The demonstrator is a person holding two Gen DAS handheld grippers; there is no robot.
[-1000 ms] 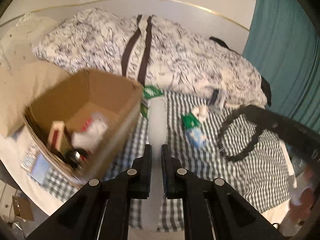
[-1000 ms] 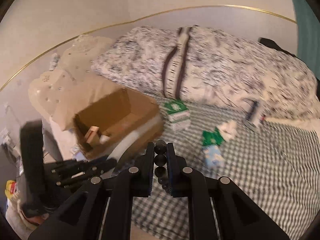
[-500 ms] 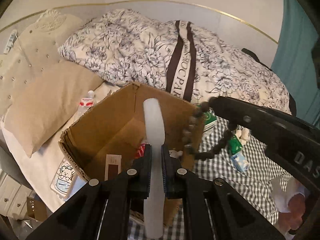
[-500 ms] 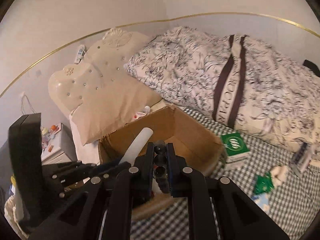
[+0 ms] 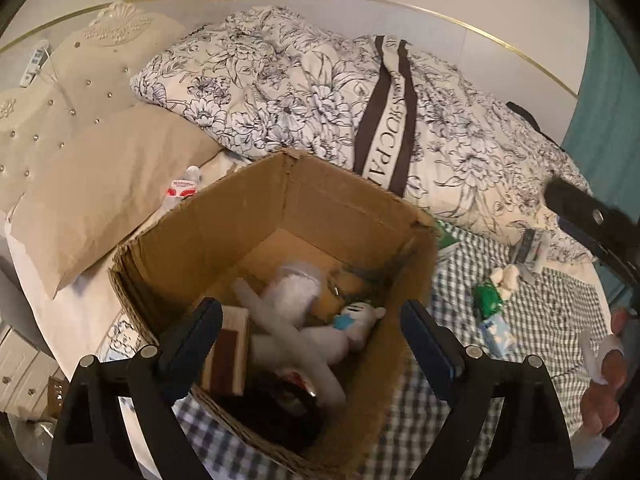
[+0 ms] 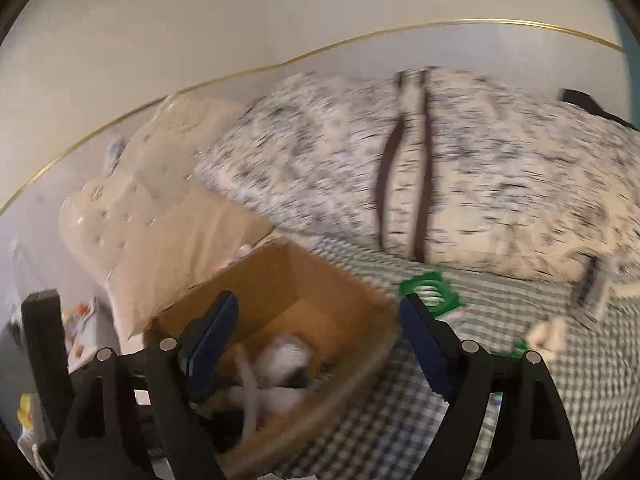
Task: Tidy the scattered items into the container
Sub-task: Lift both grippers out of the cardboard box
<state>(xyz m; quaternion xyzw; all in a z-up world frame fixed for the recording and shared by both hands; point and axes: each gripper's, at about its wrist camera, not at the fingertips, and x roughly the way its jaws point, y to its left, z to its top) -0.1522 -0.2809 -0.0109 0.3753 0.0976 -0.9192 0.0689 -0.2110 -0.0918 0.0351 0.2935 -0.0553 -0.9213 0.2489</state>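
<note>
At the far left a tufted cream headboard (image 5: 60, 92) stands behind a tan pillow (image 5: 104, 192), with a small red-and-white bottle (image 5: 182, 190) lying just beside the pillow's edge. Next comes the cardboard box (image 5: 240, 216), open-topped on the bed and touching the floral duvet (image 5: 304, 92) heaped behind it. Inside lie a pale translucent tube (image 5: 288, 344), a white plush toy (image 5: 352, 328), a brown-and-cream carton (image 5: 226, 360), and dark beads (image 5: 372, 276) blurred against the far wall.

The left gripper (image 5: 310, 316) hangs over the box, its jaws opening wide with nothing pressed between them. The right gripper (image 6: 318, 316), in the right wrist view, is above the box's near rim, its jaws also opening and empty.

Right of the box, on the checked sheet (image 5: 560, 320), a green packet (image 5: 488, 300), a blue-white tissue pack (image 5: 498, 334) and a crumpled white wad (image 5: 506, 278) remain scattered, a green box (image 6: 430, 292) nearer the duvet.
</note>
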